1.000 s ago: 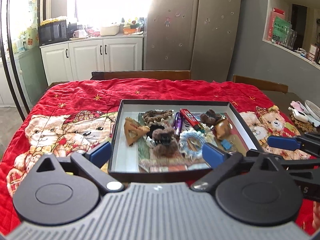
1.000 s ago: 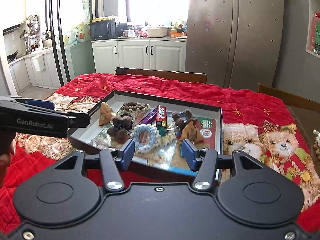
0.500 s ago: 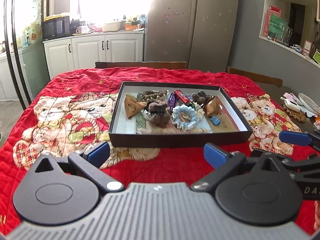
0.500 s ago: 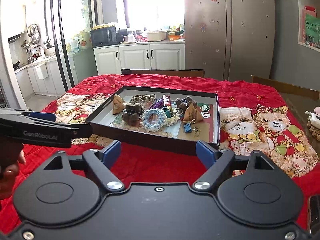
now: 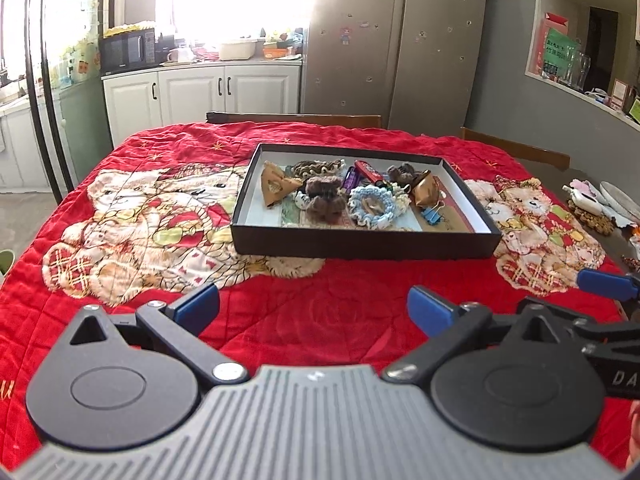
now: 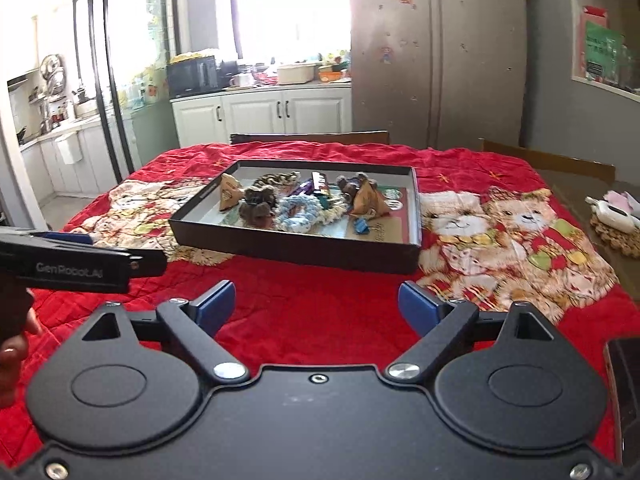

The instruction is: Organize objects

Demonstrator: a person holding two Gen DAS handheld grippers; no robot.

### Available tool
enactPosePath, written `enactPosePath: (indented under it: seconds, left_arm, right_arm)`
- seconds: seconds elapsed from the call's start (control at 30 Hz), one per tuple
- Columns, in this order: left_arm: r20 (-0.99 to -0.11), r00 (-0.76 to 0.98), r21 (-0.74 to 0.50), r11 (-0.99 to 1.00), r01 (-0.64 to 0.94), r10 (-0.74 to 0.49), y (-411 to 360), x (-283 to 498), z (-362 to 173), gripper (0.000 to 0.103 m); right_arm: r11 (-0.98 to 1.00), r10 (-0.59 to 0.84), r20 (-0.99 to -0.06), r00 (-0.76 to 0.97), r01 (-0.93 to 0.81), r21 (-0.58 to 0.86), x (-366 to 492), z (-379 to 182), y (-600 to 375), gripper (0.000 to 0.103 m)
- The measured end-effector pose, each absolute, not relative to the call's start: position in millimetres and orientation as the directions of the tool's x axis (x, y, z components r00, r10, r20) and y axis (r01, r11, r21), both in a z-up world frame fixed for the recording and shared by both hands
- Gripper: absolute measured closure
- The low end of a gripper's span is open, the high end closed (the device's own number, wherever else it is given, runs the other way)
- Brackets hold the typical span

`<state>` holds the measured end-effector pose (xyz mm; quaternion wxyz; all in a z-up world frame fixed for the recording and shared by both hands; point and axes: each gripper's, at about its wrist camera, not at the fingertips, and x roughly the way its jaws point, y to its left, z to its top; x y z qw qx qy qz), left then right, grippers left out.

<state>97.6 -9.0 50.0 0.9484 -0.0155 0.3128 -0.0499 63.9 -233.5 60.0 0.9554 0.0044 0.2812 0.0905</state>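
Note:
A shallow black box [image 5: 360, 242] stands on the red bear-print cloth and also shows in the right wrist view [image 6: 296, 250]. It holds several small things: brown and light-blue scrunchies [image 5: 374, 206], tan pyramid packets [image 5: 276, 184], a red bar [image 5: 368, 170], a purple wrapper and a blue binder clip [image 5: 434, 214]. My left gripper [image 5: 314, 308] is open and empty, well in front of the box. My right gripper [image 6: 316, 306] is open and empty, also short of the box. The left gripper's side shows at the left of the right wrist view [image 6: 80, 260].
The red cloth [image 5: 132, 216] covers the table. Wooden chair backs [image 5: 296, 119] stand at the far edge. At the right edge are a woven mat with white things [image 5: 592, 208] and a plate. A dark device edge [image 6: 624, 392] lies near right.
Both grippers have drawn back from the box toward the near edge of the table. The right gripper's jaws have opened wider. The things in the box have not moved.

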Motion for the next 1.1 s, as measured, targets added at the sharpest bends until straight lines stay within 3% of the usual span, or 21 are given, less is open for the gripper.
enactPosePath:
  seconds: [0.2, 1.1]
  left_arm:
    - [-0.594, 0.8, -0.067, 0.996, 0.058, -0.087, -10, 86, 41, 0.0]
    - [-0.604, 0.796, -0.045, 0.999, 0.027, -0.049, -18, 62, 20, 0.0]
  right_arm:
    - [0.99, 0.121, -0.532, 0.838, -0.14, 0.004, 52, 52, -232, 0.012]
    - [0.994, 0.103, -0.545, 0.832, -0.099, 0.036, 22, 28, -234, 0.01]
